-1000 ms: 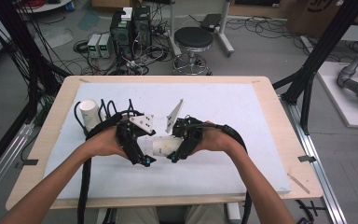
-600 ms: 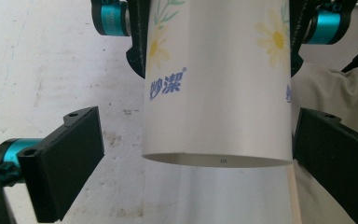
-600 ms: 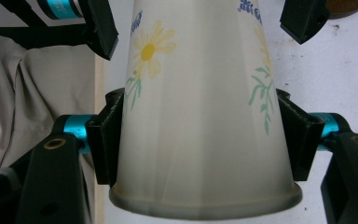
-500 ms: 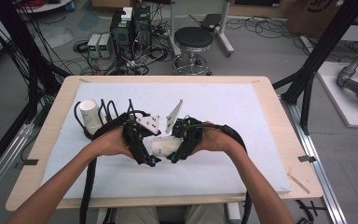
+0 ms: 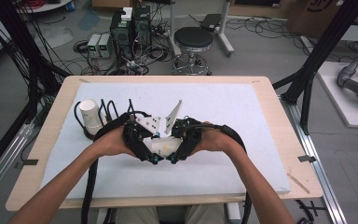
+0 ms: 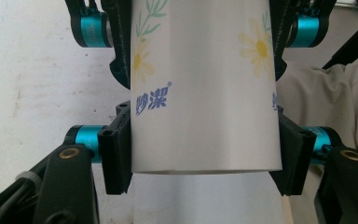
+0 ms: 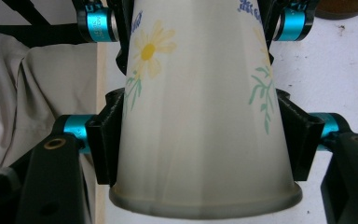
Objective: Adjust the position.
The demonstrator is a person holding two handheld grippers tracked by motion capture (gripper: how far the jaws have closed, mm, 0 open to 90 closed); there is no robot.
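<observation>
A cluttered workshop floor (image 5: 261, 51) – stool (image 5: 193, 39), cables – backs the white-topped table (image 5: 242, 116), where left gripper (image 5: 153, 156) and right gripper (image 5: 173, 157) both clamp one flowered paper cup (image 5: 164, 147) – another cup (image 5: 91, 116) stands left.

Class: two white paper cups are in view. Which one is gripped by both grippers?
The daisy-printed cup, clamped between left gripper and right gripper; the plain cup stands untouched at the table's left.

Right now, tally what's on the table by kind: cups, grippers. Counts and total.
Paper cups: 2 — the daisy-print cup clamped between both grippers, and the plain white cup standing at the left of the table.
Grippers: 2 — the left gripper and the right gripper, each shut on the daisy-print cup.
Total: 4
</observation>
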